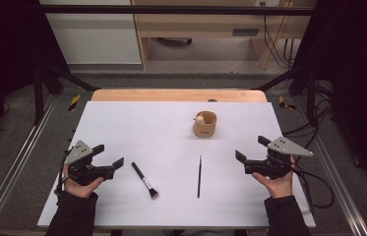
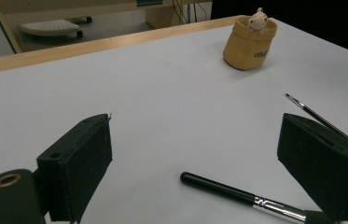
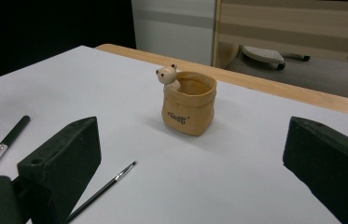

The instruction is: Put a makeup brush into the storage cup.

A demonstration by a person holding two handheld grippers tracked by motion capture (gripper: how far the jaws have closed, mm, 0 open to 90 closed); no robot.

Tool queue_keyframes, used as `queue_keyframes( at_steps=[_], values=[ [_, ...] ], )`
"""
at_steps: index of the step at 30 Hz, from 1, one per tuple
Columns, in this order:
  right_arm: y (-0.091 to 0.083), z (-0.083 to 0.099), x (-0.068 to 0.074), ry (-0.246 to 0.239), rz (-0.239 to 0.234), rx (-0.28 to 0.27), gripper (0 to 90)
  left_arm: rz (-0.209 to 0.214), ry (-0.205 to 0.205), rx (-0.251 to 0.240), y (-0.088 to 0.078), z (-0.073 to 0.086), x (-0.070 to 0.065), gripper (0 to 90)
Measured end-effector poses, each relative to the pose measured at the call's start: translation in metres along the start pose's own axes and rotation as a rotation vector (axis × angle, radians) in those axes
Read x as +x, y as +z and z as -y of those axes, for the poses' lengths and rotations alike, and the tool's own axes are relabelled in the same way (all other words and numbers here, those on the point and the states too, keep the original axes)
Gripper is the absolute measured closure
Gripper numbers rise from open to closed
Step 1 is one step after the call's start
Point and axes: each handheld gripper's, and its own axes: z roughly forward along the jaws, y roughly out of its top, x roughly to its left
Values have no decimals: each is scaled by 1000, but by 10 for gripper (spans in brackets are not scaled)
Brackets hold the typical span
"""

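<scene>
My left gripper [image 1: 108,156] and right gripper [image 1: 250,149] sit low at the table's near edge, well apart, jaws wide open, nothing between them, pointing inward toward each other.

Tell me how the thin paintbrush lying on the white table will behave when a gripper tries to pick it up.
The thin paintbrush lies flat on the table, so jaws will probably struggle to get under it. Its slim round handle looks apt to roll or slip when nudged. It seems very light and stiff, though the fine tip may bend.

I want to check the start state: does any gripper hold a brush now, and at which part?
Nothing is held. The left gripper and right gripper are open; both brushes lie on the table.
</scene>
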Motion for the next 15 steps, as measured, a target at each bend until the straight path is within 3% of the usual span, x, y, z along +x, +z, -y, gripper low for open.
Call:
queue_keyframes(
  at_steps=[15],
  values=[
    [2,1,1,-4,-2,8,47,7,12,60,15,6,-15,94]
  ],
)
